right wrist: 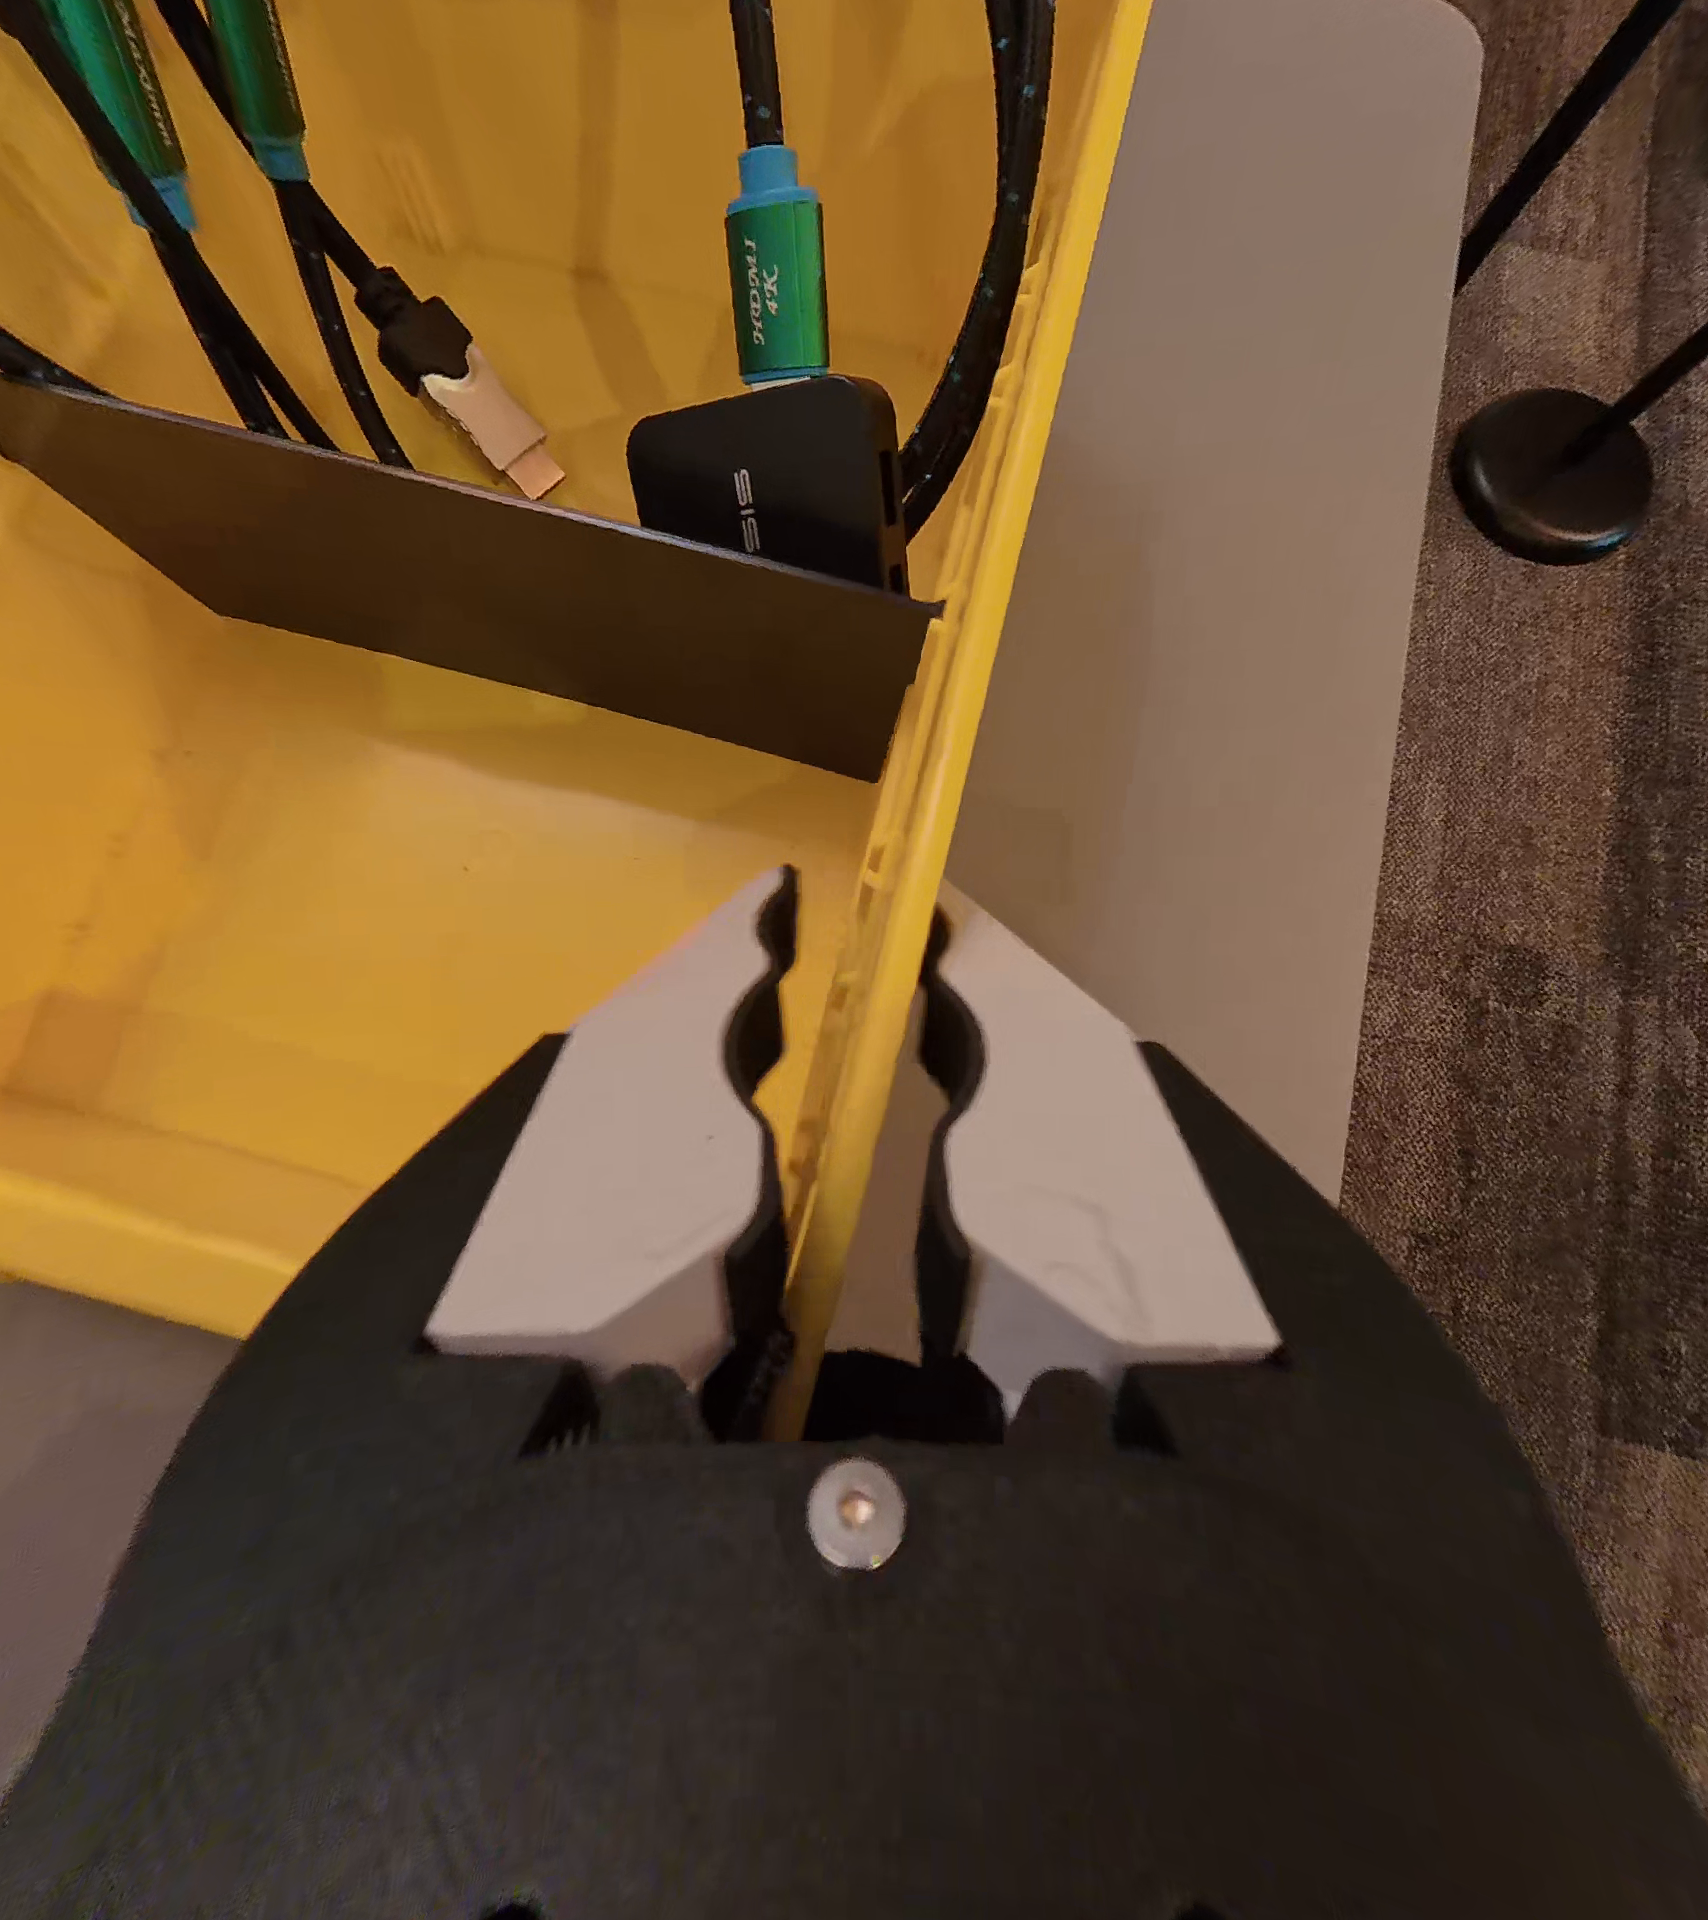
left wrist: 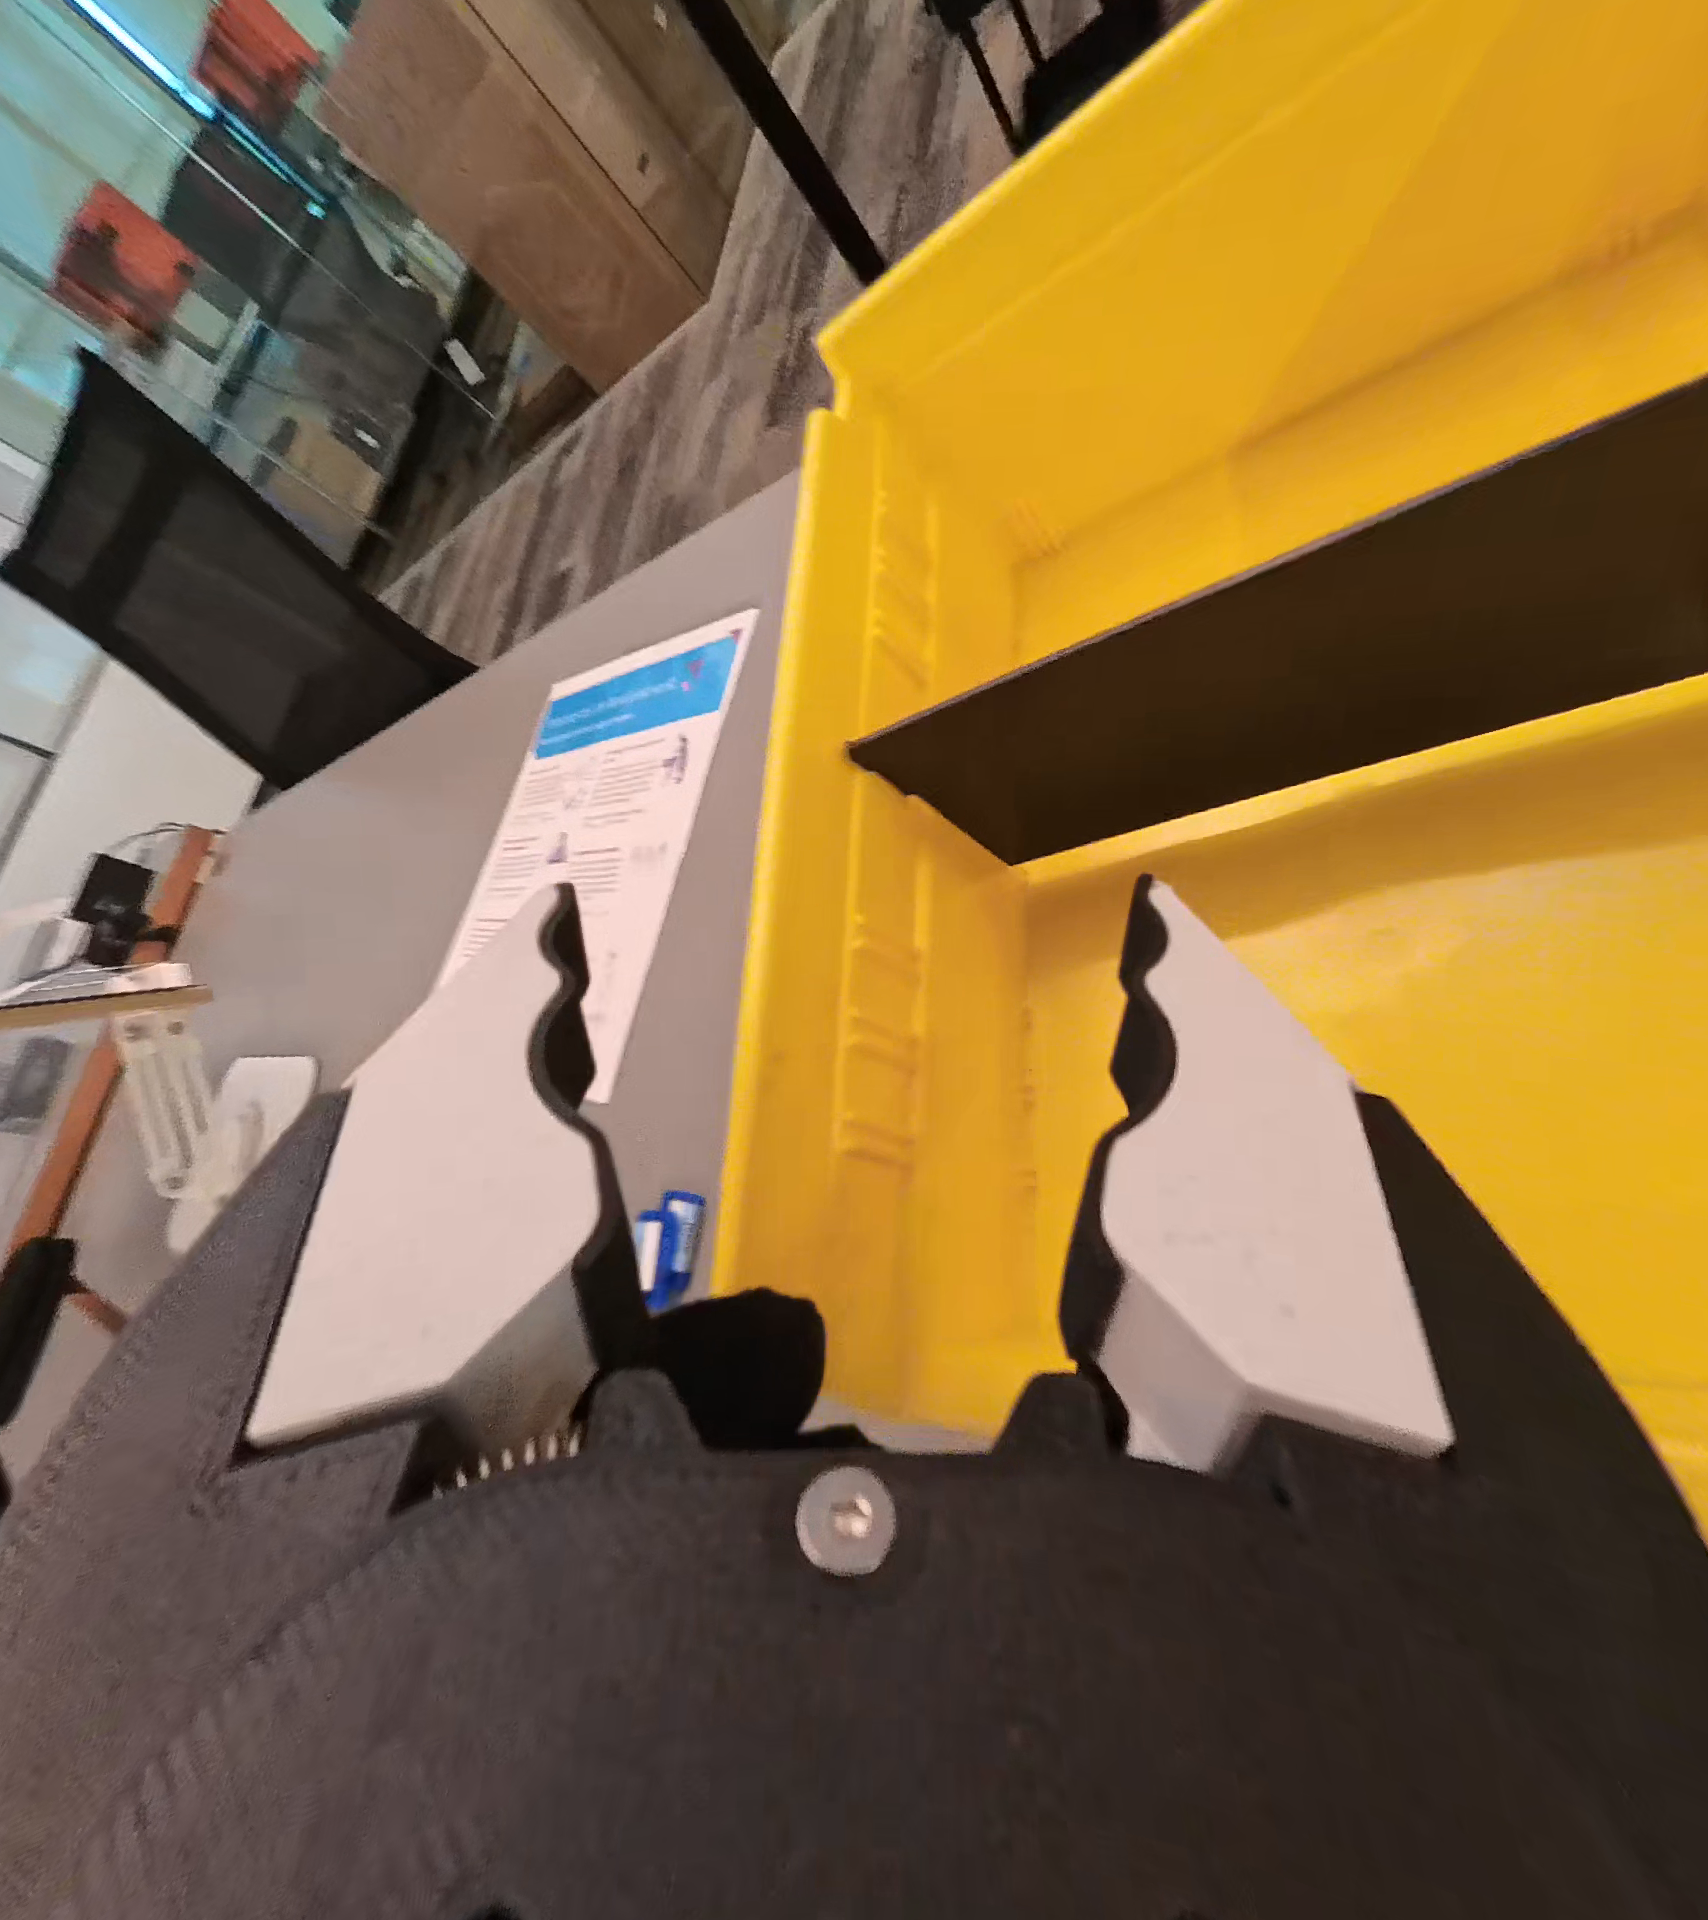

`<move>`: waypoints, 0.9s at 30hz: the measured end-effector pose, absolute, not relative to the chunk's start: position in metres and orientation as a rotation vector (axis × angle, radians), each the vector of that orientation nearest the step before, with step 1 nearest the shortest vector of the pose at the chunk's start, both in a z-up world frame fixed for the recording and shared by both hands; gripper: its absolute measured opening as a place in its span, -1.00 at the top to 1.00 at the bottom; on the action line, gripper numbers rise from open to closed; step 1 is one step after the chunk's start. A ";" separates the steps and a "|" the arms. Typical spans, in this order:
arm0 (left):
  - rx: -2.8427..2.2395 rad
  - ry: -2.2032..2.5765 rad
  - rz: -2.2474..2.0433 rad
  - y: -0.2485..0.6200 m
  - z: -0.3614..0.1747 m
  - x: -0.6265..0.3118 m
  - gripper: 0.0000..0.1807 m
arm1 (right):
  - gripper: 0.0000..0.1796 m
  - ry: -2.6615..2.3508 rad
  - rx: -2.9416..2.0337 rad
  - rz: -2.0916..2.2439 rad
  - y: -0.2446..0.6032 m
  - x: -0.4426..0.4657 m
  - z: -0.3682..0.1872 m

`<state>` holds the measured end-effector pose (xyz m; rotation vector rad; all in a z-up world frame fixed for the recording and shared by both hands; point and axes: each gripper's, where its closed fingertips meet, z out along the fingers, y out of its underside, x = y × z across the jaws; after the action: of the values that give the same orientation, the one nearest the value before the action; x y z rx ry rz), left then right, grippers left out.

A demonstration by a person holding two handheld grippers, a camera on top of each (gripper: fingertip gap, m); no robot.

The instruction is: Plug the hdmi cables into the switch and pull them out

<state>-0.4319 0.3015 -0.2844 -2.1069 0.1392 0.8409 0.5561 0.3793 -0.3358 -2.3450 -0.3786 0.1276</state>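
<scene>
A yellow bin [right wrist: 206,883] split by a black divider [right wrist: 476,582] sits on a grey table. In the far compartment lies the black HDMI switch [right wrist: 767,478], with a green HDMI plug [right wrist: 775,281] pushed into its far end. Two more green plugs [right wrist: 143,104] and a loose black cable with a beige-tipped plug [right wrist: 486,416] lie to the left of it. My right gripper [right wrist: 865,894] is shut on the bin's right side wall [right wrist: 1026,436], one finger inside and one outside. My left gripper [left wrist: 852,885] is open and empty, straddling the bin's left wall [left wrist: 808,831] near the divider [left wrist: 1349,707].
A printed sheet [left wrist: 621,810] and a small blue object [left wrist: 673,1242] lie on the grey table [left wrist: 414,852] left of the bin. The table's right edge [right wrist: 1401,520] drops to carpet, where a black stand base [right wrist: 1551,478] sits. Some 100 cm of space lies between my two pairs of fingers.
</scene>
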 end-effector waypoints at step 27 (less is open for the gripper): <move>-2.246 -0.143 -0.014 0.301 -0.352 -0.453 0.44 | 0.59 -0.343 -2.371 0.367 0.400 0.511 -0.354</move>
<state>-0.4533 0.3006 -0.3517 -2.2462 -0.1432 -0.0140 0.5111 0.3998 -0.3541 -2.3708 -0.3427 0.3669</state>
